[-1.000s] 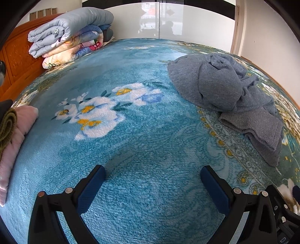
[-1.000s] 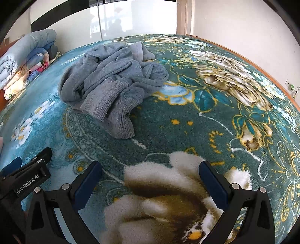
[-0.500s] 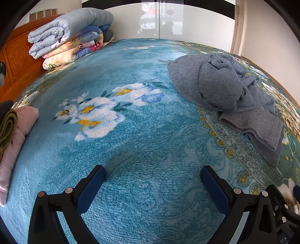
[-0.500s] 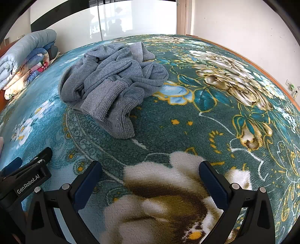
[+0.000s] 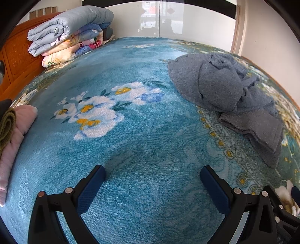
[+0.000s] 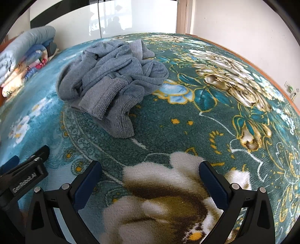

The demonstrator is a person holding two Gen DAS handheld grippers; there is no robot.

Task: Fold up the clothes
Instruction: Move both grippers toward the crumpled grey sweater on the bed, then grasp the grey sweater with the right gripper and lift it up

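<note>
A crumpled grey-blue knit sweater [image 5: 225, 95] lies in a heap on the teal floral blanket [image 5: 140, 135], at the right of the left wrist view. It also shows in the right wrist view [image 6: 110, 82], left of centre and well ahead of the fingers. My left gripper [image 5: 152, 180] is open and empty, low over the blanket, with the sweater ahead and to its right. My right gripper [image 6: 150, 178] is open and empty over a white flower on the blanket [image 6: 187, 122]. The left gripper's body [image 6: 22, 176] shows at the lower left of the right wrist view.
A stack of folded quilts [image 5: 69, 35] sits at the far left against an orange wooden headboard [image 5: 16, 60]. Folded pink and olive clothes [image 5: 11, 131] lie at the left edge. White walls and a glossy wardrobe [image 6: 131, 16] stand beyond the bed.
</note>
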